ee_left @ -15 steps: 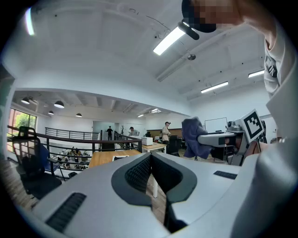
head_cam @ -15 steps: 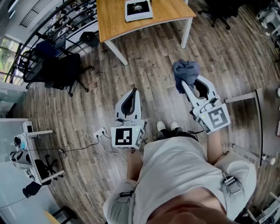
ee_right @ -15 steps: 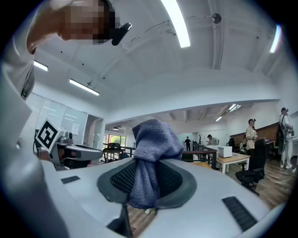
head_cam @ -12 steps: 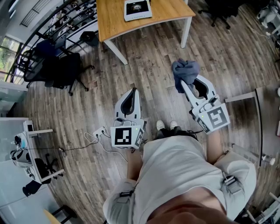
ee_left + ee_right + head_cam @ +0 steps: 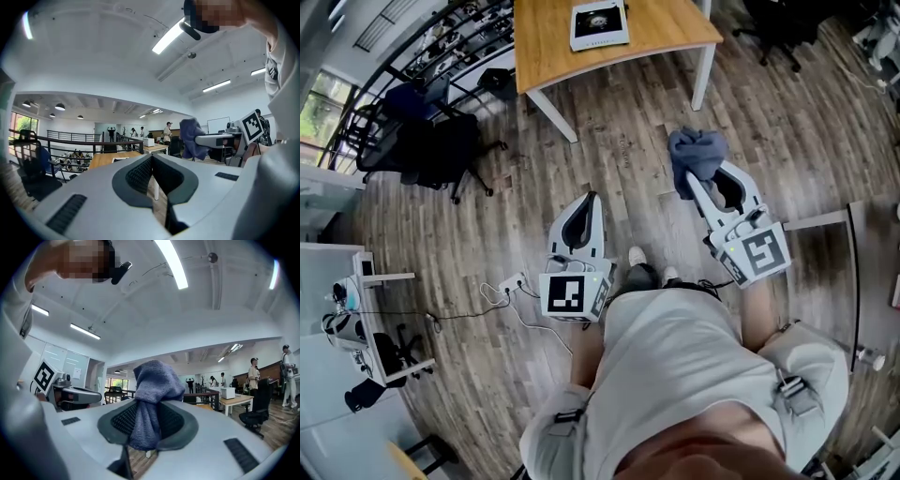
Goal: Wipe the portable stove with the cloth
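Jaws of my right gripper (image 5: 694,186) are clamped on the bunched cloth (image 5: 697,152); left gripper (image 5: 587,199) jaws are together, holding nothing. Portable stove (image 5: 599,24) sits on the bench (image 5: 553,42), well ahead of me and leftward of the cloth, which must travel forward.

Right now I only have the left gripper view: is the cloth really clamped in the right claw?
Observer: Yes. The right gripper view shows the right claw shut on the blue cloth, a fold hanging between its jaws.
Operator: What lies on that table?
Observer: From the head view, a flat square thing with a dark top, on the wooden table.
Operator: Anything underfoot?
Observer: A power strip with cables, on the floor, left of the left claw in that view.
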### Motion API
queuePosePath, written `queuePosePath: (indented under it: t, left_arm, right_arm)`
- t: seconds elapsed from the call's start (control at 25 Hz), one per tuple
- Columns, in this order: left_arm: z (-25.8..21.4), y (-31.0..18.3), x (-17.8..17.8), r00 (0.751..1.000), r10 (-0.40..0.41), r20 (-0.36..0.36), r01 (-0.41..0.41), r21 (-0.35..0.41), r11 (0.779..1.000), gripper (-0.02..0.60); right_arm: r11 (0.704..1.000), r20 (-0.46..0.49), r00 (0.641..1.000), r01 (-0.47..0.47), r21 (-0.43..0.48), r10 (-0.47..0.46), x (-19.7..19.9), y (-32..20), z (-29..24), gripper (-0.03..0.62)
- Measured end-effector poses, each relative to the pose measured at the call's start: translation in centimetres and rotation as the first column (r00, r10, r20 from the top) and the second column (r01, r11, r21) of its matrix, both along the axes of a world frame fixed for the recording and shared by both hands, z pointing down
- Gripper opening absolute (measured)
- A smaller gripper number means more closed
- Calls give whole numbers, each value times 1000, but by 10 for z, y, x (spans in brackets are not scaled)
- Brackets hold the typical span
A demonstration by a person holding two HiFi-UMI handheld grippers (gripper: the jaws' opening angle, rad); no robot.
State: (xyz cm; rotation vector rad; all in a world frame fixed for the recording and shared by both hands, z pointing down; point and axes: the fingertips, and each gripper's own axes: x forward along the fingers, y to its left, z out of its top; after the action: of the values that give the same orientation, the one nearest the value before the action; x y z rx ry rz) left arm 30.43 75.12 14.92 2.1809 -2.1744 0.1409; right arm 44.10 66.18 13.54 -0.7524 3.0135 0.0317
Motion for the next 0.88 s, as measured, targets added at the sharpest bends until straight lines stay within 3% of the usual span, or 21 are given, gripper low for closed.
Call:
queuePosePath:
  t: [0.88]
  left_arm:
    - [4,-118,-127,997,72,-18,-72,12,997,20]
  right_arm:
    - [998,-68,997,-46,30,48,-135,-98,3,117]
